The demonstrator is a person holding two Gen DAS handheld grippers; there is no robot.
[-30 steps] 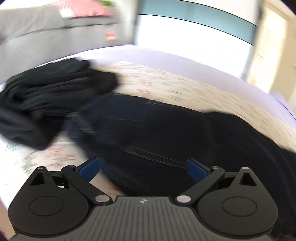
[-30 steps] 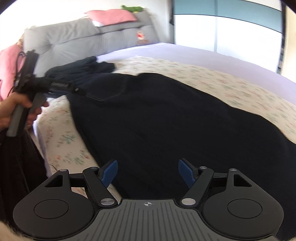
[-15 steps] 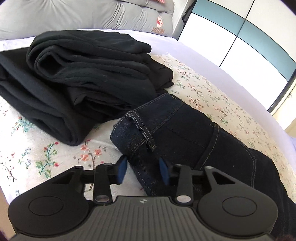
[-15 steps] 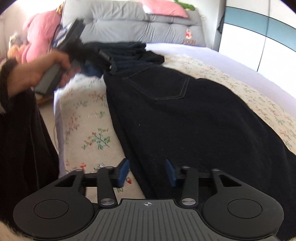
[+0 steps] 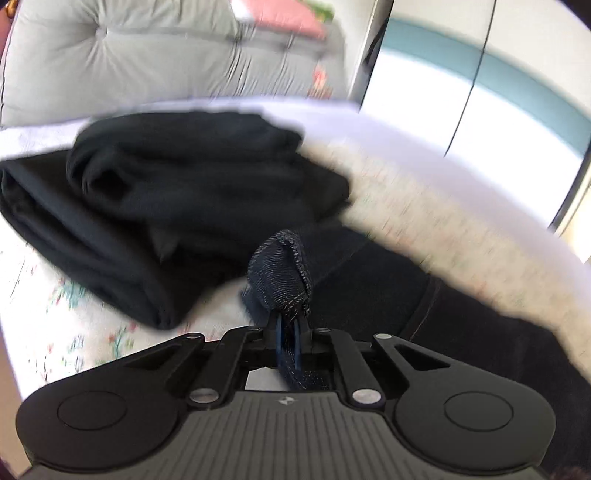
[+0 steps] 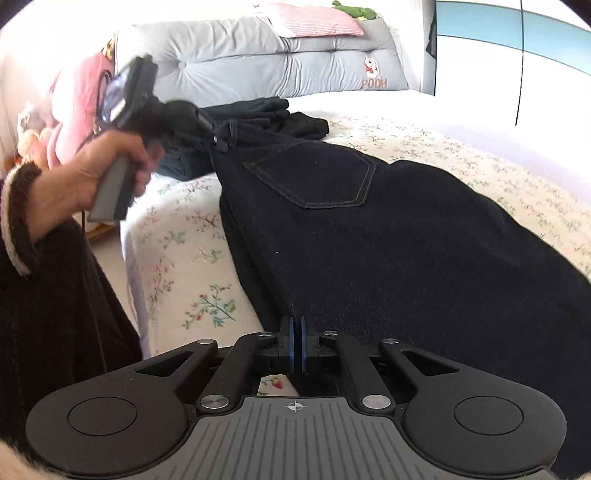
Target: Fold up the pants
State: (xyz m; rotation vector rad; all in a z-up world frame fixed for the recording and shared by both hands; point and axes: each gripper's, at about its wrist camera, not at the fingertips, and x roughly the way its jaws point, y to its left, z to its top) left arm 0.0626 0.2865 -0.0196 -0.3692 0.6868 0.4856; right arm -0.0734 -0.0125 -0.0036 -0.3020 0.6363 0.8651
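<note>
Left gripper closing on jeans waistband, low centre of frame; right gripper pinched shut on jeans edge.

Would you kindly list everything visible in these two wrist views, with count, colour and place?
jeans: one, dark blue, flat on bed
folded clothes: one pile, black, beyond waistband
bedspread: one, cream floral, under jeans
headboard cushion: one, grey, bed's far end
pillow: one, pink striped, atop cushion
wardrobe: white and teal, far right
left gripper: black, blue pads, closing on waistband
right gripper: black, shut at the jeans' near edge
hand: one, holding left gripper's handle
</note>
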